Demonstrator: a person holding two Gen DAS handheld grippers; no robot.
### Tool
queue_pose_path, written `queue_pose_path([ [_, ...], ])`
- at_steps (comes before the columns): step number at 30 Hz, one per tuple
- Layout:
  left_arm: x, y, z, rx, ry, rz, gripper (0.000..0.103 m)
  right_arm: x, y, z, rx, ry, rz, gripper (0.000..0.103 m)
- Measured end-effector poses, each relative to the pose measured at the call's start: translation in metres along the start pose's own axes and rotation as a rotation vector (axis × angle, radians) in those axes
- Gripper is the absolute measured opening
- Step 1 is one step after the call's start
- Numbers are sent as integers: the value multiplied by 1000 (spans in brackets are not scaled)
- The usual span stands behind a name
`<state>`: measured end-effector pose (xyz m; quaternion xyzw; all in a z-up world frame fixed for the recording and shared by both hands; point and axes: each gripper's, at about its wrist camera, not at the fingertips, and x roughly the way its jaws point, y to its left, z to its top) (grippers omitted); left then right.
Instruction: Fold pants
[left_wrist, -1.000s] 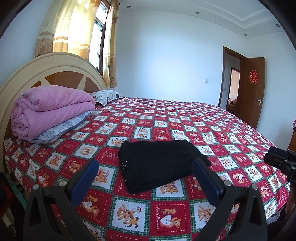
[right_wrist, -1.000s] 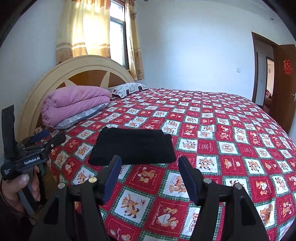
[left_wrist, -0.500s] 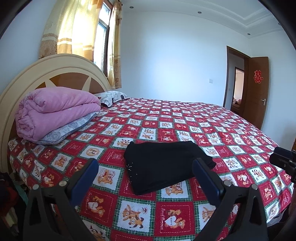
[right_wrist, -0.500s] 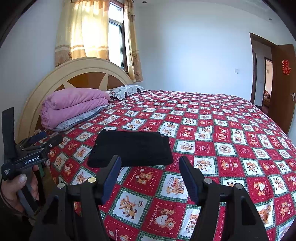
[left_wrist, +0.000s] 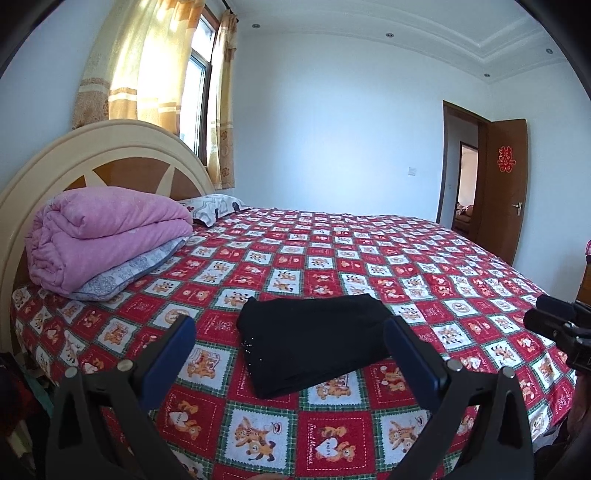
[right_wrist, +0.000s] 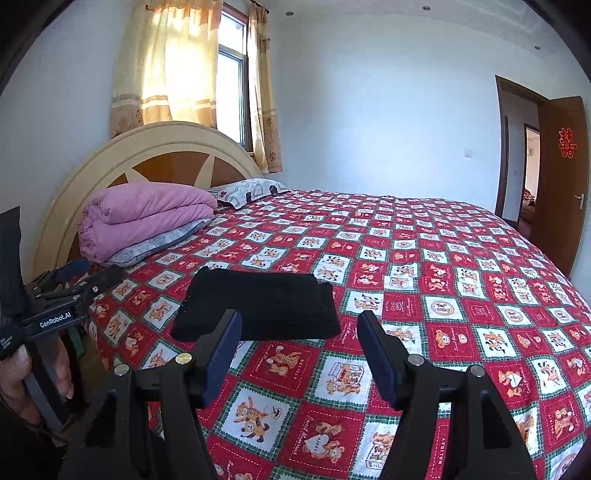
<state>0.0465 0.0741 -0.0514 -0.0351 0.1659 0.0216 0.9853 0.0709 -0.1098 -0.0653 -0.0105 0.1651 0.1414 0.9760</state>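
Observation:
Black pants (left_wrist: 314, 338) lie folded into a compact rectangle on the red patterned bedspread (left_wrist: 332, 258), near the bed's front edge. They also show in the right wrist view (right_wrist: 258, 306). My left gripper (left_wrist: 290, 356) is open and empty, held back from the pants and above the bed edge. My right gripper (right_wrist: 299, 345) is open and empty, also back from the pants, to their right. The left gripper also shows at the left of the right wrist view (right_wrist: 70, 280). The right gripper shows at the right edge of the left wrist view (left_wrist: 554, 317).
A folded pink quilt (left_wrist: 103, 232) on a grey pillow lies by the curved headboard (left_wrist: 110, 155). A patterned pillow (left_wrist: 214, 206) sits behind it. A window with yellow curtains (right_wrist: 177, 70) is at left. An open brown door (left_wrist: 502, 188) is at right.
Both grippers have drawn back and risen a little from the bed, so the folded pants look farther away. The pants have not moved. Both grippers stay open.

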Motion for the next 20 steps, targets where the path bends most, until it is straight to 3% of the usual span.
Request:
queue_pose_path([
  [6, 1, 0, 0, 2, 1, 61, 103, 0, 1, 1, -7, -3, 2, 66],
  [20, 5, 7, -8, -15, 20, 43, 103, 0, 5, -1, -18, 6, 3, 66],
])
